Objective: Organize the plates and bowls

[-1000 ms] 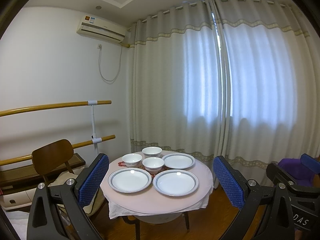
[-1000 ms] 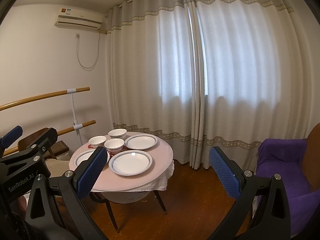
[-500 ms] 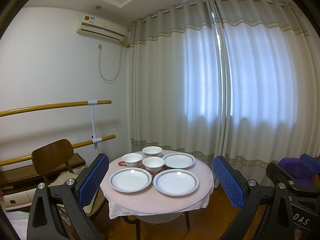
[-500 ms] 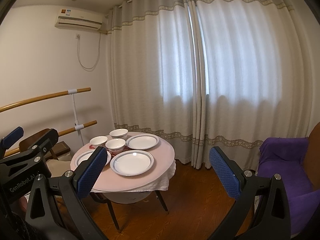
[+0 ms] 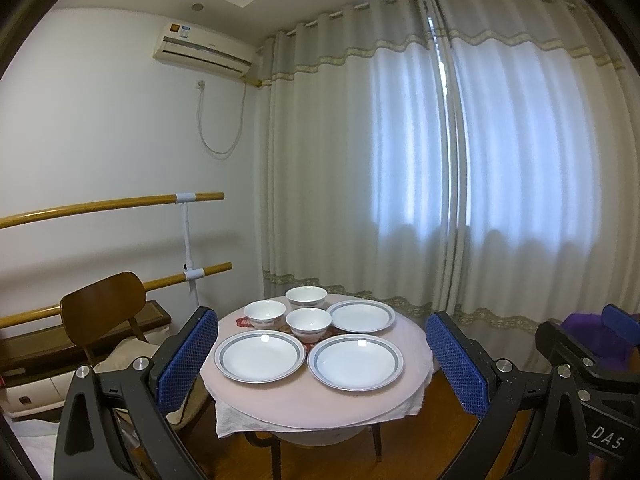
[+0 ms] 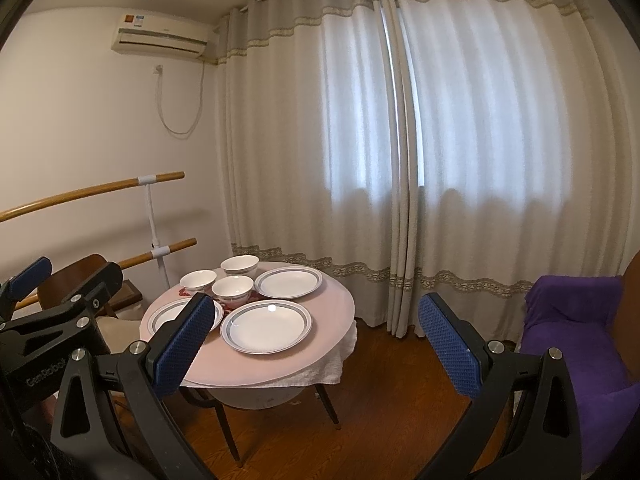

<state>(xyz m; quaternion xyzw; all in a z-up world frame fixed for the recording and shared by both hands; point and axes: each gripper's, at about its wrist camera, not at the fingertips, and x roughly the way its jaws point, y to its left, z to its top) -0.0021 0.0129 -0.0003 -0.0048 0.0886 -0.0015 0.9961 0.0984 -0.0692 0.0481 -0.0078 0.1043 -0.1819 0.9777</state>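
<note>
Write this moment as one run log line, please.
left gripper: open, empty | right gripper: open, empty | plates: unstacked on table | bowls: unstacked

Three plates (image 5: 259, 355) and three bowls (image 5: 309, 323) (upright, unstacked).

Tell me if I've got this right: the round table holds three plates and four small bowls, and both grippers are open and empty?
Nearly. The left wrist view shows three bowls, not four. The round table, three plates and the open, empty left gripper and right gripper are right.
</note>
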